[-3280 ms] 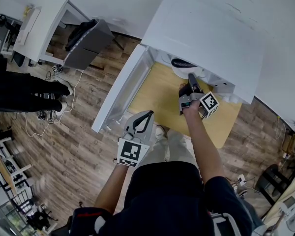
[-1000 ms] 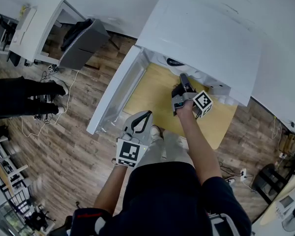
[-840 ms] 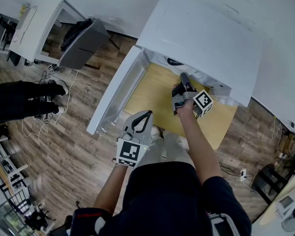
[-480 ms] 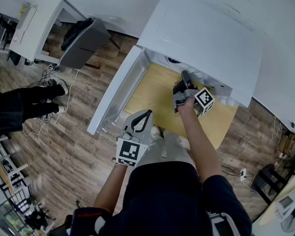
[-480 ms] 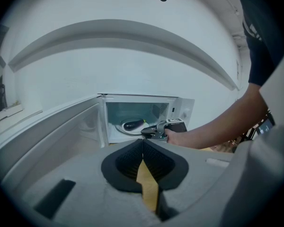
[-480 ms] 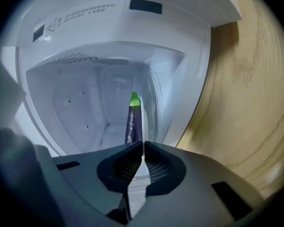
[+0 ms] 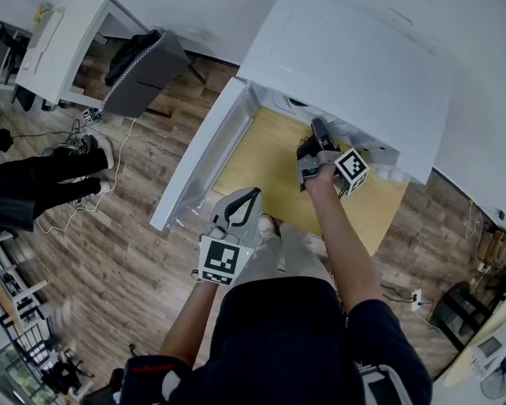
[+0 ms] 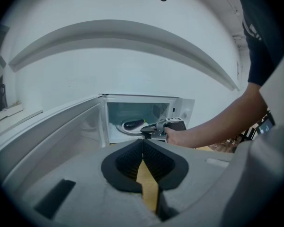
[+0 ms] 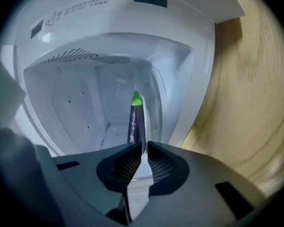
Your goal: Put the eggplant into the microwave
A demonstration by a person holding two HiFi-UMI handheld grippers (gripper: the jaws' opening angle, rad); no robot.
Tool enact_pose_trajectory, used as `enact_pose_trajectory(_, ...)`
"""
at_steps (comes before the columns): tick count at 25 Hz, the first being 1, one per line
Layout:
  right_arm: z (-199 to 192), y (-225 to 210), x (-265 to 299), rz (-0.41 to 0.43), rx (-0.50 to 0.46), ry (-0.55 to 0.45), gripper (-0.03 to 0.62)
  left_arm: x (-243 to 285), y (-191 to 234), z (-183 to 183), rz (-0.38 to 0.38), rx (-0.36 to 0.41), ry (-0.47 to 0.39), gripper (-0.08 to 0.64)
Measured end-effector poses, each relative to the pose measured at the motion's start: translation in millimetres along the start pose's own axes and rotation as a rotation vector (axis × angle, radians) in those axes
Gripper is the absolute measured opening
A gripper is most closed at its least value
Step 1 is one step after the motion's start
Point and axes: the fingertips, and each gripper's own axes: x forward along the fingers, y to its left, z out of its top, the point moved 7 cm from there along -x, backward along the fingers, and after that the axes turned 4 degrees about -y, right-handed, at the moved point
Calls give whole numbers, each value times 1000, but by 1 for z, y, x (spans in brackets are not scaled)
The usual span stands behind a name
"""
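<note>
The white microwave (image 7: 346, 66) stands on a wooden table (image 7: 261, 167) with its door (image 7: 204, 154) swung open to the left. The purple eggplant (image 9: 134, 122) with a green stem lies inside on the turntable plate (image 8: 120, 129); it also shows in the left gripper view (image 8: 132, 124). My right gripper (image 9: 144, 145) is at the mouth of the cavity (image 7: 316, 127), shut and empty, just short of the eggplant. My left gripper (image 7: 244, 199) hangs back near the table's front edge, its jaws (image 8: 143, 143) shut with nothing in them.
The open door juts out over the floor at the table's left. Farther left stand a person's dark legs (image 7: 42, 175), cables on the wood floor, a white desk (image 7: 67, 49) and a grey chair (image 7: 143, 74).
The right gripper has barely shifted at the microwave's mouth. The left gripper has kept still. The legs of the person at the left have moved.
</note>
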Motion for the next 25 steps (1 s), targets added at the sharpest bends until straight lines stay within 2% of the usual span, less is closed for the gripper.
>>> enact_pose_trajectory(8,-3,-2,-2,-1,8,9,26,-1,2,0,1,-2,-4,17)
enact_pose_trajectory(25,-7,0,-2,36,28,12,86,-4,3,-2,1,-4,-3,17)
